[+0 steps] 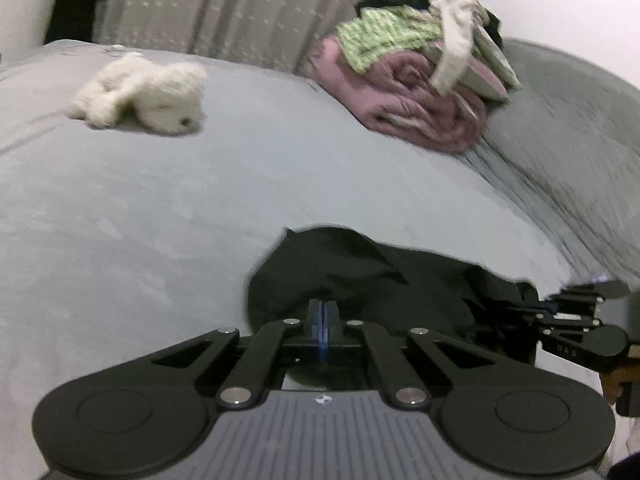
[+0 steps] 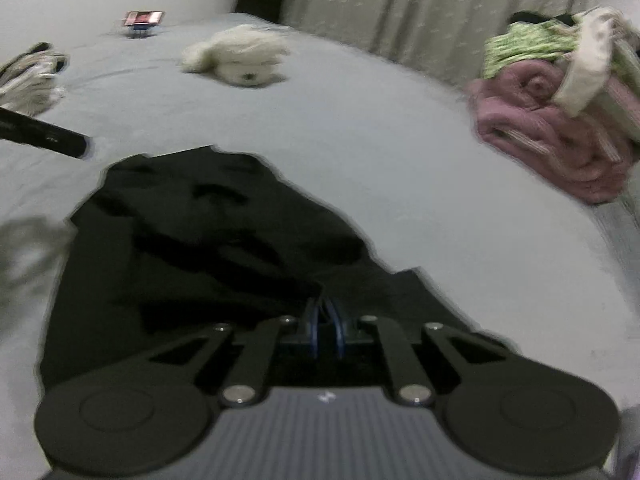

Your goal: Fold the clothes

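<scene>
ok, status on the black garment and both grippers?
Left gripper shut, right gripper shut, both at the black garment, grip unclear. Garment crumpled on bed. Nothing in the way.

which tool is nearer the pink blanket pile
Right. The right tool grips the black garment on the side toward the pink blanket pile; the left tool grips it farther away.

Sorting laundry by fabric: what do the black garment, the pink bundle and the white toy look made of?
Black garment: thin woven or knit cloth, matte; it lies flat with soft creases. Pink bundle: thicker, soft fabric, perhaps fleece or cotton, judging by its fat rolled folds. White plush toy: shaggy synthetic-looking fur. Blur leaves weaves uncertain.
</scene>
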Available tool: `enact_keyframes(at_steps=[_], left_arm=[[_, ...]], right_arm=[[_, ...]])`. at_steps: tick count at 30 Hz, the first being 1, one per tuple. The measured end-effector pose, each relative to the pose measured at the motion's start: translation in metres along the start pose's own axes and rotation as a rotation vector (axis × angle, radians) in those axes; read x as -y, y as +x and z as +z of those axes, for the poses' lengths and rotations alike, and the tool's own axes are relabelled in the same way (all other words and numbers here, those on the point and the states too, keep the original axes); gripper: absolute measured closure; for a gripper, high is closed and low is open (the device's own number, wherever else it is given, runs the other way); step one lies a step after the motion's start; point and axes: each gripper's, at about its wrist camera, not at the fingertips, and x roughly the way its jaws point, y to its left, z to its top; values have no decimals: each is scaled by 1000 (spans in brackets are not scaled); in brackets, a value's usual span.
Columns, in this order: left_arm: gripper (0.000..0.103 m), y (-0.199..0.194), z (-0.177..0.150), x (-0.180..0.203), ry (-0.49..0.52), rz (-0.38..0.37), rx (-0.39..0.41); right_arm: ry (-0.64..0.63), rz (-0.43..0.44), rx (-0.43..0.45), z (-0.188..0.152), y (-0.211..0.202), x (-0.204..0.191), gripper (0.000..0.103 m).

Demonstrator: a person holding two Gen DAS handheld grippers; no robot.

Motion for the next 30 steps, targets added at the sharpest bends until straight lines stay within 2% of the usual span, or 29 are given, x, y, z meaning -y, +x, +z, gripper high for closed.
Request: enact_keyframes(at_steps=[2, 4, 5, 6, 7, 8, 9, 14, 19, 20, 21, 22, 23, 24, 30], left_arm=[[103, 3, -1, -1, 9, 3, -9], [97, 6, -5, 5, 33, -10, -24], [85, 7, -6, 9, 48, -22, -26], [63, 8, -6, 14, 62, -34, -22], [51, 7, -6, 19, 73, -43, -9], [32, 6, -6, 24, 82, -52, 7], [24, 5, -7, 29, 89, -60, 22], [19, 20, -13, 55, 143, -90, -5], [20, 39, -22, 75, 212, -69, -10], [30, 42, -23, 77, 226, -64, -6], [53, 45, -24, 76, 235, -62, -16], [65, 49, -24, 73, 228, -61, -45], [89, 53, -23, 69, 214, -61, -79], [94, 54, -22, 65, 191, -64, -94], [96, 26, -8, 35, 49, -93, -56]], right_arm=[[37, -59, 52, 6, -7, 8, 96], [76, -126, 106, 9, -15, 18, 97], [96, -168, 135, 11, -20, 23, 97], [116, -211, 165, 13, -25, 28, 97], [139, -251, 196, 15, -30, 33, 97], [174, -292, 223, 16, -34, 41, 97], [209, -332, 249, 17, -39, 48, 97], [389, -447, 365, 11, -62, 93, 97], [479, -432, 383, 10, -64, 111, 97], [488, -419, 383, 10, -62, 113, 97], [493, -408, 382, 9, -61, 113, 97], [498, -396, 381, 9, -60, 113, 97], [500, -393, 379, 9, -58, 113, 97], [502, -391, 376, 9, -56, 113, 97], [544, -422, 382, 3, -59, 107, 97]])
